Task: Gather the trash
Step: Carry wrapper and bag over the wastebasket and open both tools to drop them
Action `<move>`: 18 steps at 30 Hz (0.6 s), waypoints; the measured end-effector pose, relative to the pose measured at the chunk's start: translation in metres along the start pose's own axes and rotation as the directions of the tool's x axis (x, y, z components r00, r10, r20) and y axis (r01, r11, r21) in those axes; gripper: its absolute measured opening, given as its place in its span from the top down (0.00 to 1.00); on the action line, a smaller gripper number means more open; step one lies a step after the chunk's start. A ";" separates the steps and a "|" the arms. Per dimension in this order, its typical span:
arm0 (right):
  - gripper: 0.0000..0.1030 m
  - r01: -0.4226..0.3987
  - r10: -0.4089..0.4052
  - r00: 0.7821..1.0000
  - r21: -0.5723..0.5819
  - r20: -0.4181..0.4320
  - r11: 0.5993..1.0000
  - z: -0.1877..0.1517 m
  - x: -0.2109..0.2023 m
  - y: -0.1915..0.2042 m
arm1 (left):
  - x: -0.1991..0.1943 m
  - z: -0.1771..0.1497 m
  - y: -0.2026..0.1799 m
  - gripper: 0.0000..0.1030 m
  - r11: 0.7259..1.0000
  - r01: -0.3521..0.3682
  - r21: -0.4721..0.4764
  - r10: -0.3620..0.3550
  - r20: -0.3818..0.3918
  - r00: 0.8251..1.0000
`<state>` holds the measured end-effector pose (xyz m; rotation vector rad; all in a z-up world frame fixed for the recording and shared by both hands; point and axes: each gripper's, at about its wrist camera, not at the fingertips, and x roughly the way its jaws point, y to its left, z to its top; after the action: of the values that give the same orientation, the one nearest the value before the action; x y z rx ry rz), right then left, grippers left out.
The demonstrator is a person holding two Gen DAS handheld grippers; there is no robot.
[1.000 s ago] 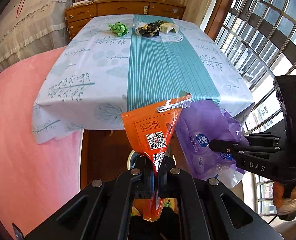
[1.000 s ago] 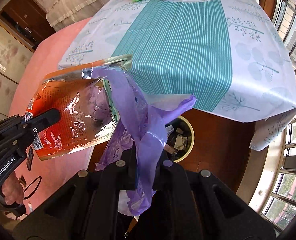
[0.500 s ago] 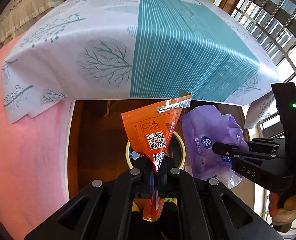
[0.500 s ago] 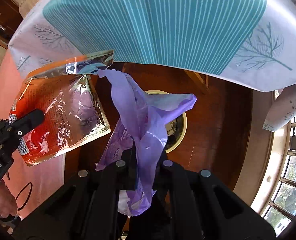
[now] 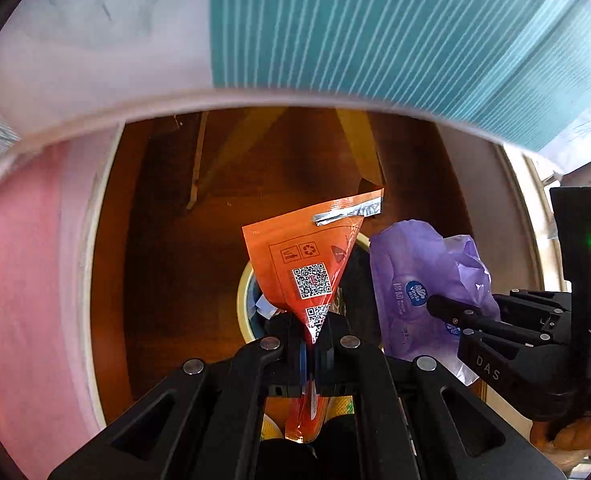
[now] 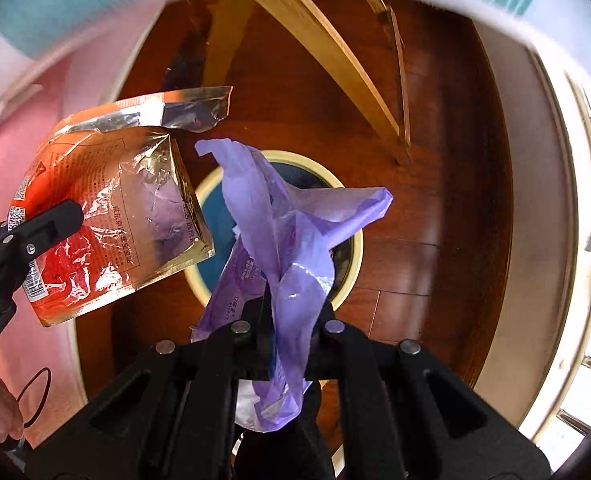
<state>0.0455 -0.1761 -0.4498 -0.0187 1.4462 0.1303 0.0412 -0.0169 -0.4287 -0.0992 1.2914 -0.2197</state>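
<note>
Below, each label names one item, placed relative to the trash bin.
Trash bin (image 6: 341, 184): round, cream-rimmed with a dark interior, standing on the wooden floor (image 6: 435, 184) under the table edge; scraps lie inside it.
Left gripper (image 5: 314, 334): fingers closed tight on a lower corner of the orange snack pouch, directly above the bin's near rim.
Orange snack pouch (image 5: 303, 256): upright, torn silver top strip uppermost, QR codes facing the left camera; in the right view (image 6: 107, 216) its foil-lined face hangs just left of the bin.
Right gripper (image 6: 291, 322): fingers pinched on the purple tissue wrapper, over the bin's near rim.
Purple tissue wrapper (image 6: 279, 236): crumpled and limp, draped above the bin opening; just right of the pouch in the left view (image 5: 419, 280).
Tablecloth (image 5: 375, 32): teal-striped and white, overhanging beyond the bin.
</note>
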 end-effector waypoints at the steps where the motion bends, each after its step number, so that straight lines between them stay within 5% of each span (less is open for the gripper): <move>1: 0.95 0.003 -0.003 1.000 0.005 -0.002 1.000 0.002 0.009 -0.002 | 0.013 0.000 0.000 0.98 1.000 -0.002 0.001 0.002 -0.005 1.000; 14: 0.95 -0.012 0.013 1.000 0.031 -0.024 0.999 0.014 0.100 -0.018 | 0.134 -0.011 0.001 0.93 0.999 -0.029 0.042 0.031 -0.046 0.998; 17: 0.88 -0.022 0.023 0.999 0.036 -0.037 0.999 0.016 0.109 -0.020 | 0.148 -0.016 0.003 0.65 0.998 -0.041 0.046 0.044 -0.054 0.998; 18: 0.85 -0.022 0.024 0.999 0.037 -0.043 0.999 0.017 0.112 -0.020 | 0.151 -0.016 0.004 0.46 0.998 -0.046 0.048 0.049 -0.052 0.997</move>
<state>0.0774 -0.1857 -0.5599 0.0252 1.4918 0.1225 0.0649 -0.0447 -0.5759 -0.0234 1.3395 -0.2128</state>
